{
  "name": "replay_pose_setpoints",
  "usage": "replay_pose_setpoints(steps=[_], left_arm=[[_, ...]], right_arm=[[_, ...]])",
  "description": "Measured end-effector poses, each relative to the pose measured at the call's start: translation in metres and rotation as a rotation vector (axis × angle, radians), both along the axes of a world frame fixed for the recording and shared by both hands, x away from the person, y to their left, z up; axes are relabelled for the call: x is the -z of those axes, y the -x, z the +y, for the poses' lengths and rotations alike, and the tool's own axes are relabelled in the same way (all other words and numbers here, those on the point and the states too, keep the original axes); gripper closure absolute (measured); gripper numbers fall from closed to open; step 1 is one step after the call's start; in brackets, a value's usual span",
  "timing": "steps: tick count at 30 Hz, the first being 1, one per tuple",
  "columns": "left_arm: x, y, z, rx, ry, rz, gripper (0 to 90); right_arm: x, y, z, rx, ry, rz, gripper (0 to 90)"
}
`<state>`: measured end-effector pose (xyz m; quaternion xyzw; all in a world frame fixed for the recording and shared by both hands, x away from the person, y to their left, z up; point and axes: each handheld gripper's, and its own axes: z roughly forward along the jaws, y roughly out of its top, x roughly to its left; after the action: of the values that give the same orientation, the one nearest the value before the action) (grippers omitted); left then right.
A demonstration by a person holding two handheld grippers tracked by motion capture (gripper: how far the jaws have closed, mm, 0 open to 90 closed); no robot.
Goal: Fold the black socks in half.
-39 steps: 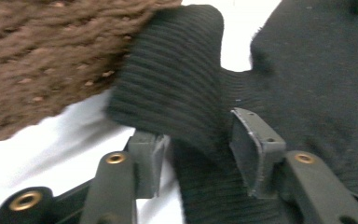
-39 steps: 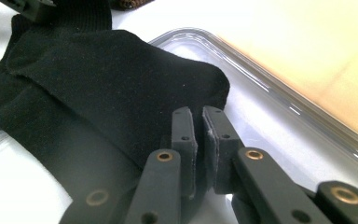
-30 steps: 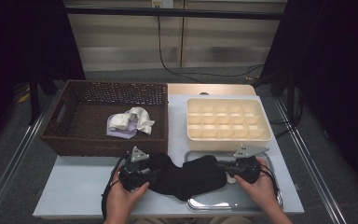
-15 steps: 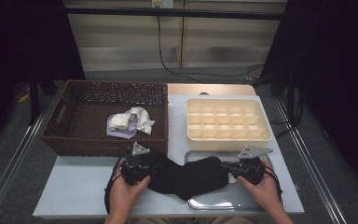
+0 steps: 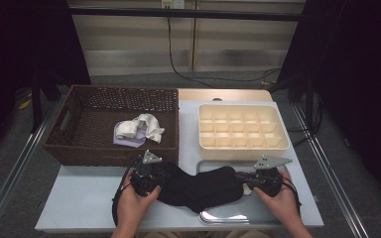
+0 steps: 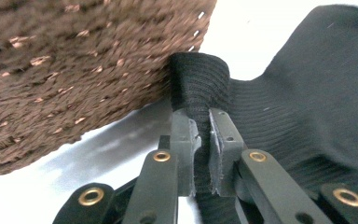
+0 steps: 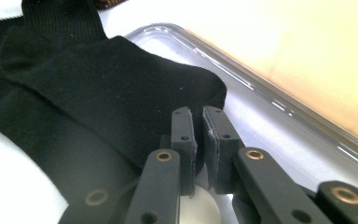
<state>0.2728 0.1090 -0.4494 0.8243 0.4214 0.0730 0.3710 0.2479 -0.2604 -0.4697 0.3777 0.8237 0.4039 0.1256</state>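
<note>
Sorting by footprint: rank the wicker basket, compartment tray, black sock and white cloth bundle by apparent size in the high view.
1. wicker basket
2. compartment tray
3. black sock
4. white cloth bundle

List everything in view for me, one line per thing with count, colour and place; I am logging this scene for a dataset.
Black knitted sock: one pair or one piece, cannot tell; black; stretched across the table front, partly over the tray.
Shiny metal tray: one; silver; front right of the table, under the sock's right end.
Brown woven wicker basket: one; dark brown; back left of the table.
White and lilac cloth bundle: one heap; white and pale purple; inside the basket.
Cream plastic compartment box: one; cream; back right, behind the tray.
Pale blue table: one; light blue.
Left gripper: one; black; shut on the sock's ribbed cuff, beside the basket.
Right gripper: one; black; at the sock's toe end over the tray.
</note>
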Motion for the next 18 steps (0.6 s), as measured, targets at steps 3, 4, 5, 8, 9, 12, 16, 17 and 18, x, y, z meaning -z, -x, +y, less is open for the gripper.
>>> replay_pose_setpoints(steps=[3,4,5,8,9,12,16,17,18], left_arm=[[-0.005,0.004,0.001,0.008,0.021,0.005,81.6],[-0.005,0.004,0.001,0.008,0.021,0.005,81.6],[-0.007,0.006,0.000,0.011,0.032,0.020,81.6],[-0.005,0.010,0.000,0.018,0.032,0.047,81.6],[-0.005,0.010,0.000,0.018,0.032,0.047,81.6],[0.005,0.016,-0.004,0.027,-0.003,0.075,81.0],[0.011,0.016,-0.009,0.041,-0.057,0.067,75.2],[0.012,0.017,-0.011,0.037,-0.080,0.040,71.9],[0.012,0.017,-0.011,0.037,-0.080,0.040,69.6]], right_arm=[[-0.004,0.002,-0.004,0.005,-0.020,-0.003,83.7],[-0.004,0.002,-0.004,0.005,-0.020,-0.003,83.7],[-0.006,0.003,-0.007,0.011,-0.024,-0.009,83.7],[-0.007,0.005,-0.010,0.018,-0.031,-0.003,83.7],[-0.007,0.005,-0.010,0.018,-0.031,-0.003,83.7],[-0.005,0.008,-0.014,0.017,-0.028,0.014,83.6],[-0.002,0.008,-0.013,0.016,-0.021,0.022,83.5],[0.000,0.007,-0.011,0.015,-0.014,0.026,83.4],[0.000,0.007,-0.011,0.014,-0.012,0.027,83.3]])
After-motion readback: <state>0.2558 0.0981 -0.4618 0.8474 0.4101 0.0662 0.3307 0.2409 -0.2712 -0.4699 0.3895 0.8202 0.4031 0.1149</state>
